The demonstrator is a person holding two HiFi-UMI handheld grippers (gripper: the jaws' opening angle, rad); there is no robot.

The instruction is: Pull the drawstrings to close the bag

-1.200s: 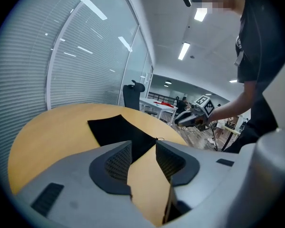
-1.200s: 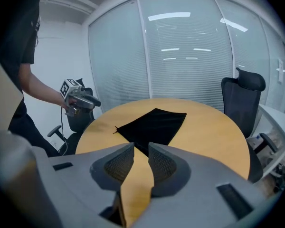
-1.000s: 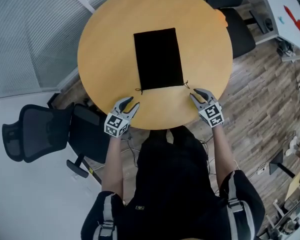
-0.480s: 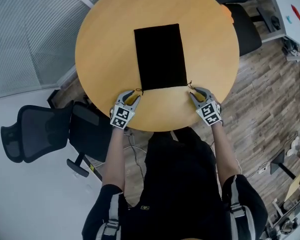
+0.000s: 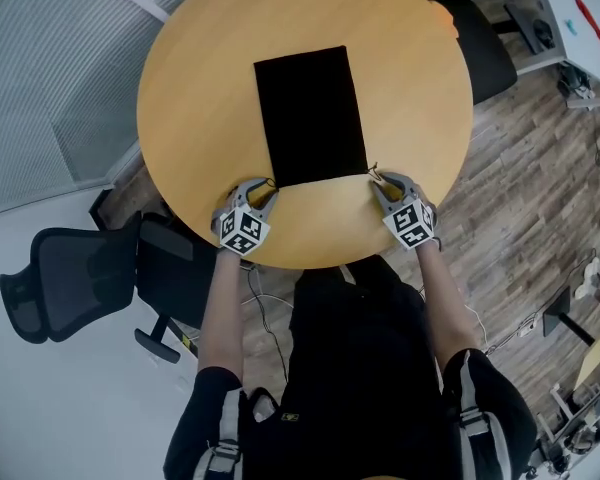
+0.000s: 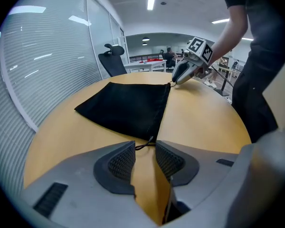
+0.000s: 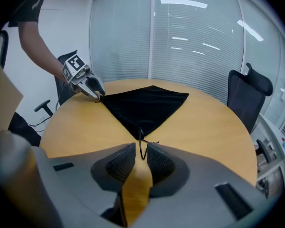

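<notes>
- A black office chair (image 5: 50, 278) stands on the pale floor left of the round wooden worktop (image 5: 200, 98).
- The left gripper (image 5: 263, 190) rests on the near edge of the worktop, pointing at the bag's near left corner.
- In the left gripper view its jaws (image 6: 145, 148) stand narrow. A strip of worktop shows between the pads, so they are not pressed together.
- The left drawstring (image 6: 143, 145) comes out of that corner of the bag and lies across the gap at the tips of the jaws.
- The bag (image 5: 310, 113) is black and flat. It lies in the middle of the worktop with one short edge toward the person.
- The right drawstring (image 7: 141, 148) leaves the near right corner as a thin loop standing up between the tips of the right jaws.
- The right gripper (image 5: 378, 179) points at that corner. Its jaws are narrower than the left pair, with only a sliver of worktop visible between the pads.
- A second dark chair (image 5: 480, 48) stands past the worktop's right edge on wood-plank flooring (image 5: 540, 188).
</notes>
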